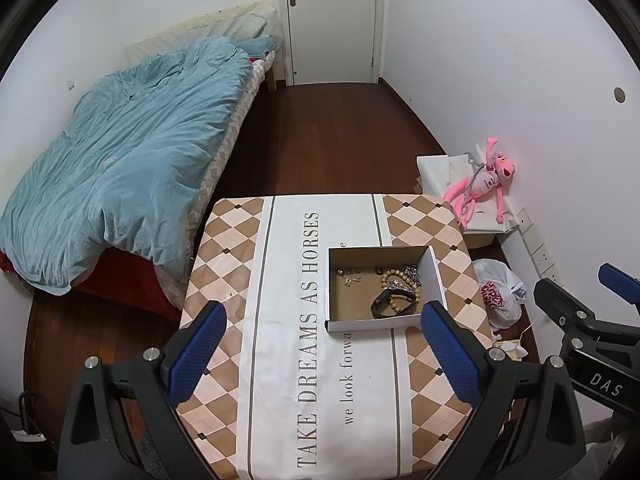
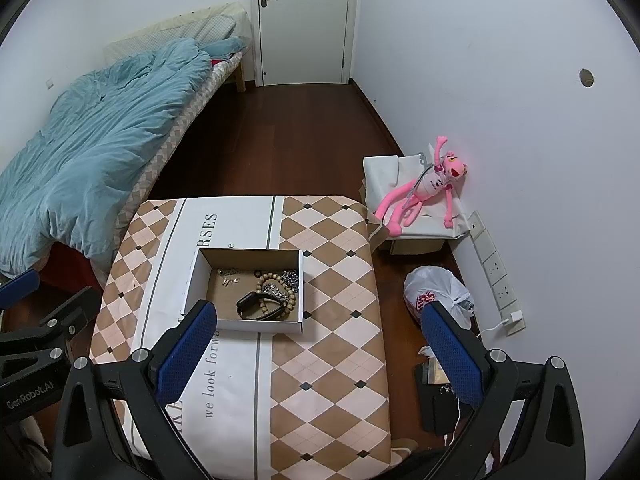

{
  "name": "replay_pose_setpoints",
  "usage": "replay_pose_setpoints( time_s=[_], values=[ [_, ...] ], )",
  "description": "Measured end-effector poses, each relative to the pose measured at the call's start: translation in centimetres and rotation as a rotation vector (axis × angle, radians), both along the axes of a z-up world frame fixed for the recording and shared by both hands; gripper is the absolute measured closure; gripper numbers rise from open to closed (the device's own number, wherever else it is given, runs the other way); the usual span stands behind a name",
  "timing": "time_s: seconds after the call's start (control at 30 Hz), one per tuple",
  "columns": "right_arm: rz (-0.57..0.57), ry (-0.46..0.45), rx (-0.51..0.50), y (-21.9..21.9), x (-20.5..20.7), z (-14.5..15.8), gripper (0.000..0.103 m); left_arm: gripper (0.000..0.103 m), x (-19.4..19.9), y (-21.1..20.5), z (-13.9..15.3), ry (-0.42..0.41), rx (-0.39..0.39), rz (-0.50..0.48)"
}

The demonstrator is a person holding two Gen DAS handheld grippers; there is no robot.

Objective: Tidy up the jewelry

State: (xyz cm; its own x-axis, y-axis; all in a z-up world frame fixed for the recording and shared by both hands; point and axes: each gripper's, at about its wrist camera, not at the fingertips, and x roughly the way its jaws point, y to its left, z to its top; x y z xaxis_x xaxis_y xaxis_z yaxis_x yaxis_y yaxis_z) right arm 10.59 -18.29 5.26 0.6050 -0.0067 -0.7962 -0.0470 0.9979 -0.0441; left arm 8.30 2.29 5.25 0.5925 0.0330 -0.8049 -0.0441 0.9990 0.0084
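Note:
A shallow cardboard box [image 1: 436, 280] [image 2: 192, 280] sits on the checked table [image 1: 280, 380] [image 2: 332, 340]. Inside lie a black wristband [image 1: 394, 303] [image 2: 258, 305], a wooden bead bracelet [image 1: 394, 276] [image 2: 276, 282], a silver chain [image 1: 412, 271] [image 2: 291, 278] and small loose pieces [image 1: 350, 276] [image 2: 229, 274]. My left gripper [image 1: 322, 354] is open and empty, above the table in front of the box. My right gripper [image 2: 318, 354] is open and empty, above the table's right part, near the box's front. Each gripper shows at the edge of the other's view.
A bed with a blue duvet [image 1: 120, 168] [image 2: 80, 152] stands left of the table. A pink plush toy [image 1: 484, 184] [image 2: 424, 188] lies on a box by the right wall. A white plastic bag [image 1: 500, 292] [image 2: 436, 292] and dark items [image 2: 436, 396] sit on the floor right of the table.

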Motion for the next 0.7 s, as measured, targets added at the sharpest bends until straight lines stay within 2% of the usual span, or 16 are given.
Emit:
replay_pose_setpoints(
  time_s=[0.7],
  values=[
    [0.006,0.020,-0.002,0.68,-0.01,-0.30,0.000,0.004,-0.09,0.13,-0.59,0.018,-0.015,0.000]
  ],
)
